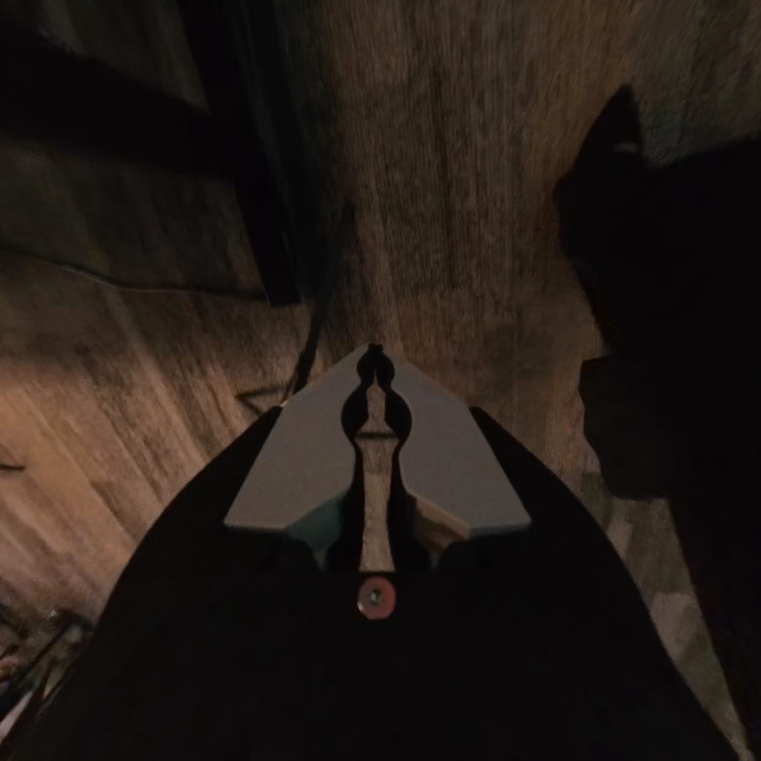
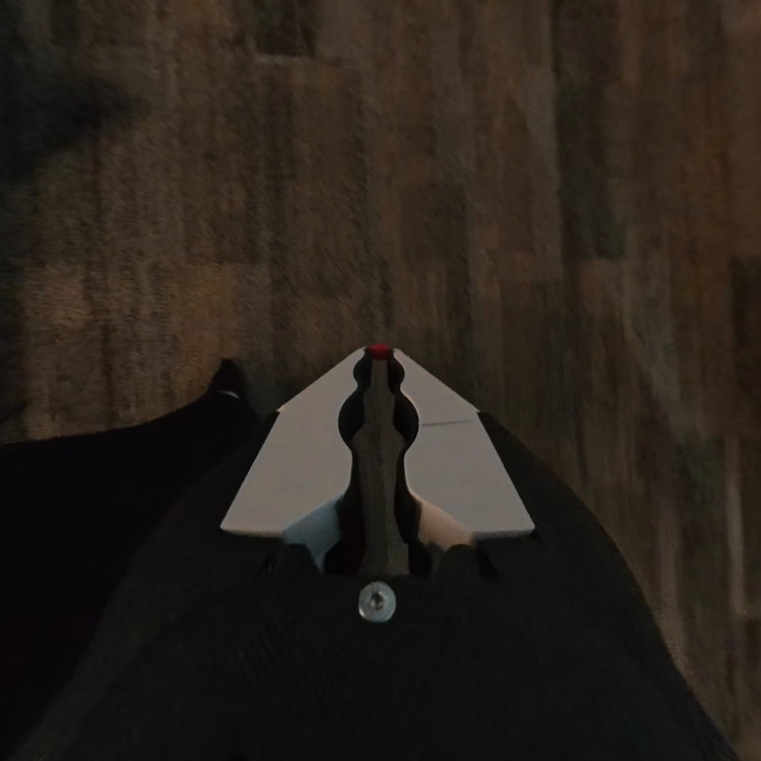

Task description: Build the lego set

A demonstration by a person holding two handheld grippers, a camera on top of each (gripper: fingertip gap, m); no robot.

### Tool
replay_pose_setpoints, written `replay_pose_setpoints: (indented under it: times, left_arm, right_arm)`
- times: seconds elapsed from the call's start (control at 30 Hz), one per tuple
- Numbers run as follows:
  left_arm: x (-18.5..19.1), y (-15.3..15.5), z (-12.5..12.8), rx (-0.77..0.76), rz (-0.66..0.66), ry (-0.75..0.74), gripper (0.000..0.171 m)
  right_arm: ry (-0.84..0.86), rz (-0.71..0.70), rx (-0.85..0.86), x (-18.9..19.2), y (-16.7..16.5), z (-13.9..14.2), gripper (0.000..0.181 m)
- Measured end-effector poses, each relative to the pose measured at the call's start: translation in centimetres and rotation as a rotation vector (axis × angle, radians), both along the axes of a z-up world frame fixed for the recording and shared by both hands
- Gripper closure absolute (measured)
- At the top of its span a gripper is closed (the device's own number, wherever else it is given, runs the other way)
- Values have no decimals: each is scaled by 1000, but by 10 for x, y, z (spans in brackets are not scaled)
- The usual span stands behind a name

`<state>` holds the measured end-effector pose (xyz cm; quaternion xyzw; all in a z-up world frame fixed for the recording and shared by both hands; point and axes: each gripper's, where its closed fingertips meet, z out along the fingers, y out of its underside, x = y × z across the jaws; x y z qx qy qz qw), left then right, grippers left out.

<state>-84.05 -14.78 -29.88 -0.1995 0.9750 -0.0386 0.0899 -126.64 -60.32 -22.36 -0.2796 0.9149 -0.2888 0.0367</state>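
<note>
Here, in the left wrist view, the left gripper, black with pale grey finger plates, has its two tips pressed together at the very front, with nothing visible between them; only a thin slit of brown surface shows farther back between the scalloped inner edges. It hangs over a brown wood-grain surface, smeared by motion blur. A dark panel or furniture edge runs down the upper left, and a thin dark cable trails just left of the fingertips. Along the right side looms a large black shape, too dark to identify with certainty. No lego piece can be made out in this view.

In the right wrist view, the right gripper, of the same black and pale grey build, is nearly closed on a small red lego piece, which sits pinched right at the tips of the two fingers, its top just showing above them. Behind the piece, the gap between the fingers stays narrow. The same blurred brown wood-grain surface fills the background. At the left edge a black body reaches in, ending in a point near a small pale glint; what it is cannot be told in this light.
</note>
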Motion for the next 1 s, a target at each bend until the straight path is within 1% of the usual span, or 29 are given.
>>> replay_pose_setpoints:
  times: [0.07, 0.13, 0.23, 0.3, 0.33, 0.4, 0.43, 0.5, 0.57, 0.6, 0.67, 0.73, 0.8, 0.87, 1.0]
  left_arm:
    - [34, -64, 13, -62, -26, -18, 171]
    - [74, -140, 35, -166, -80, -81, 171]
    - [139, -263, 78, -368, -149, -197, 171]
    - [185, -337, 112, -506, -145, -289, 171]
    - [209, -369, 130, -575, -123, -330, 171]
    - [255, -421, 161, -696, -47, -393, 171]
    - [278, -441, 175, -745, -4, -419, 171]
    - [322, -471, 196, -805, 71, -477, 171]
    - [365, -482, 210, -792, 159, -538, 171]
    - [383, -485, 216, -782, 210, -553, 171]
    - [416, -485, 230, -770, 303, -585, 171]
    - [442, -475, 245, -742, 387, -640, 171]
    - [461, -456, 260, -707, 477, -707, 171]
    - [477, -433, 274, -672, 565, -793, 171]
    - [516, -385, 295, -583, 725, -942, 171]
  right_arm:
    - [-30, 104, -27, 62, -45, 9, 175]
    - [-60, 204, -77, 123, -90, 24, 175]
    - [-121, 337, -149, 212, -156, 44, 175]
    - [-170, 419, -187, 272, -199, 55, 175]
    - [-191, 466, -203, 304, -219, 60, 175]
    - [-215, 581, -243, 371, -260, 69, 175]
    - [-223, 646, -262, 407, -280, 74, 175]
    - [-245, 784, -286, 483, -314, 84, 175]
    - [-257, 934, -262, 561, -339, 92, 175]
    - [-273, 1023, -248, 602, -345, 98, 175]
    - [-303, 1224, -251, 681, -349, 113, 175]
    - [-313, 1409, -255, 755, -344, 121, 175]
    - [-364, 1560, -250, 825, -329, 131, 175]
    - [-421, 1696, -249, 891, -306, 139, 175]
    - [-533, 1913, -287, 1012, -246, 155, 175]
